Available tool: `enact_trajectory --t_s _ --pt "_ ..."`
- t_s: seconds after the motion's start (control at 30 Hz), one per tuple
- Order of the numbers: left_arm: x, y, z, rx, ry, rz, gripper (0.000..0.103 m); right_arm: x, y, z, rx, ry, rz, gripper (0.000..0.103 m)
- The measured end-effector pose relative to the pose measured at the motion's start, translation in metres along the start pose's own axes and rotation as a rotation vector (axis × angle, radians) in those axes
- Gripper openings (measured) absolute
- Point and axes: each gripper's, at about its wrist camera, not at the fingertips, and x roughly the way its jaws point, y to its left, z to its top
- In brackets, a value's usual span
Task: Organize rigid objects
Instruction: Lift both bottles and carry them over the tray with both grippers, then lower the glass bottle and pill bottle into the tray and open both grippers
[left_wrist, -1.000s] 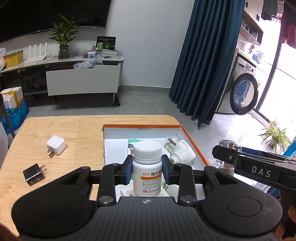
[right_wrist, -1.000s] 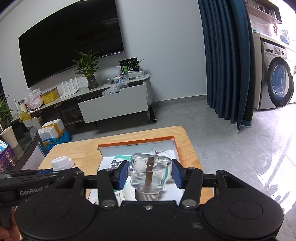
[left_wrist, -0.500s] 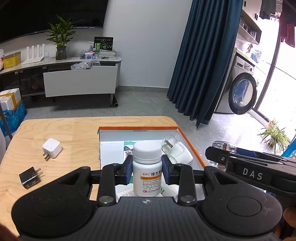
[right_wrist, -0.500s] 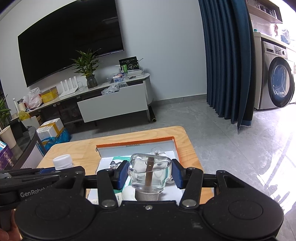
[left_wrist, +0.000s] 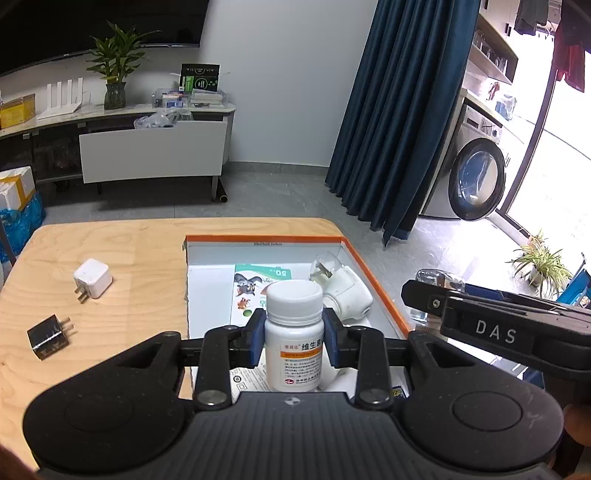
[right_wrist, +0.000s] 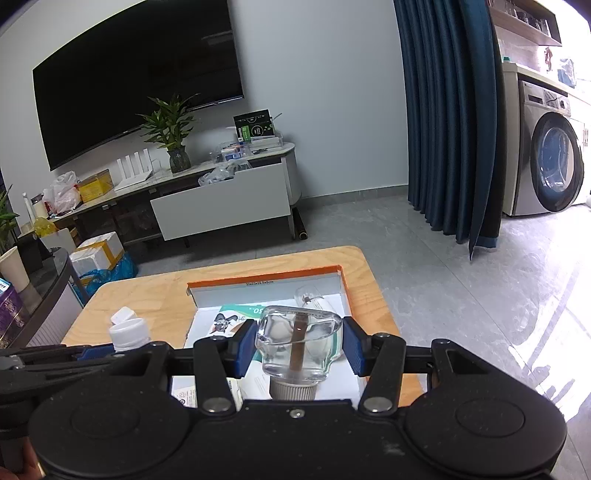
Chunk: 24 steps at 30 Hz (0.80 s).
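My left gripper (left_wrist: 294, 343) is shut on a white pill bottle (left_wrist: 294, 301) with an orange-banded label, held upright above the near end of the orange-rimmed box (left_wrist: 373, 275). The right gripper (right_wrist: 299, 349) is shut on a clear glass bottle (right_wrist: 280, 332), whose grey cap points back toward the camera; it hangs over the same box (right_wrist: 258, 278). In the left wrist view the right gripper's black finger (left_wrist: 495, 328) reaches in from the right. The pill bottle's cap (right_wrist: 127, 332) shows at the left of the right wrist view.
In the box lie a printed booklet (left_wrist: 255, 284) and a white bulb-like item (left_wrist: 343, 291). A white charger (left_wrist: 92, 278) and a black charger (left_wrist: 48, 338) lie on the wooden table (left_wrist: 129, 251) left of the box. The table's right edge runs just beyond the box.
The left wrist view has shifted a little rightward over the box with the pill bottle still gripped. The right gripper and its glass bottle have stayed put.
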Motion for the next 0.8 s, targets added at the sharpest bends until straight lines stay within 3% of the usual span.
enact_trajectory --t_s 0.8 --pt "0.006 -0.011 -0.013 0.005 0.030 -0.027 0.033 0.001 -0.002 -0.009 0.001 0.034 -0.002 0.060"
